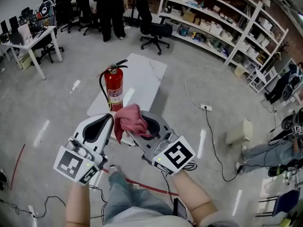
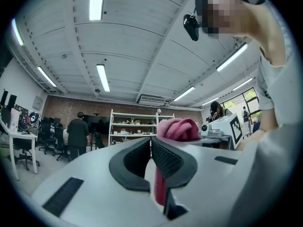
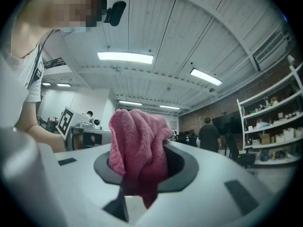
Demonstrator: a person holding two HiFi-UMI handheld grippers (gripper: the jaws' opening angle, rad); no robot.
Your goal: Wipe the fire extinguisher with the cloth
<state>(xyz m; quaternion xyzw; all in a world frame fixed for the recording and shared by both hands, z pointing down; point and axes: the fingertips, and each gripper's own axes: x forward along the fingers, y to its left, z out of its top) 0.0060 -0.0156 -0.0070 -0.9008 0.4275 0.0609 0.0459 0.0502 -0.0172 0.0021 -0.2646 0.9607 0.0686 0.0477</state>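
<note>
Pink terry fills the right tool (image 3: 142, 170): its jaws are clenched on the cloth (image 3: 136, 138), which bunches up above the pads and hangs a short tail below them. Over to the left tool (image 2: 150, 143), and its jaws are pressed together with nothing I can see between the pads; the pink showing behind them is the same cloth (image 2: 178, 128), held by the other side. From the head view, left tool (image 1: 111, 118) and right tool (image 1: 142, 126) sit close together, raised in the near part of the scene, with the cloth (image 1: 129, 119) between them.

Farther out, the fire extinguisher (image 1: 113, 86) stands upright at the near left corner of a low white surface (image 1: 151, 70), apart from the cloth and just beyond it. My read: cloth secured, wiping not yet begun, so the whole wipe is left to do.

Writing? The extinguisher's white label (image 1: 115, 96) carries print too small to read, and the marker cubes (image 1: 176, 155) show only black-and-white squares. Far off, a person (image 1: 110, 8) stands by desks, with white shelves (image 1: 213, 27) on the right.
</note>
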